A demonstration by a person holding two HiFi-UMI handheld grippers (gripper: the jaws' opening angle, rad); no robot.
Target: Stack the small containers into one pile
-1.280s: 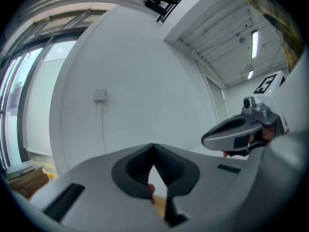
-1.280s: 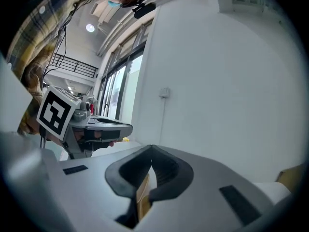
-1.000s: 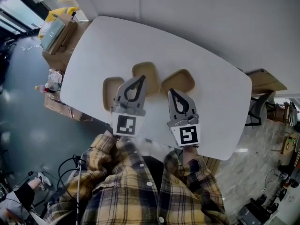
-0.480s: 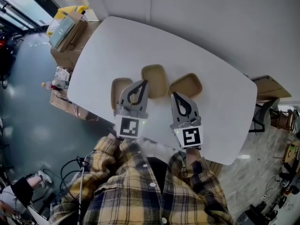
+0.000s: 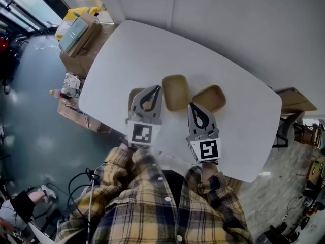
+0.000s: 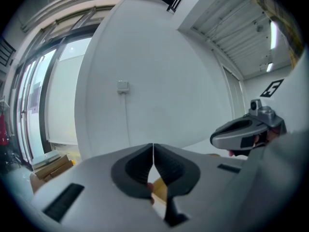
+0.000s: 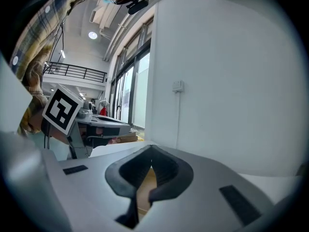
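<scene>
Three small brown containers sit apart from one another on the white table [image 5: 117, 55], in a single row and none stacked. The left container [image 5: 134, 96] is partly covered by the left gripper [image 5: 157, 87], which hangs over it. The middle container [image 5: 175, 92] lies just beyond and between the tips of the two grippers. The right container [image 5: 209, 98] sits just past the right gripper [image 5: 191, 105], a little to its right.

Both grippers point out across the table, side by side, each with one marker cube at its rear. In the left gripper view the left gripper's [image 6: 153, 150] jaws are pressed together with nothing between them; a sliver of brown container shows below the tips. In the right gripper view the right gripper's [image 7: 151, 152] jaws likewise meet at the tip and hold nothing, with brown visible beneath.

One person in a plaid shirt [image 5: 152, 202] holds both. Cardboard boxes [image 5: 76, 32] stand past the table's far left corner.
</scene>
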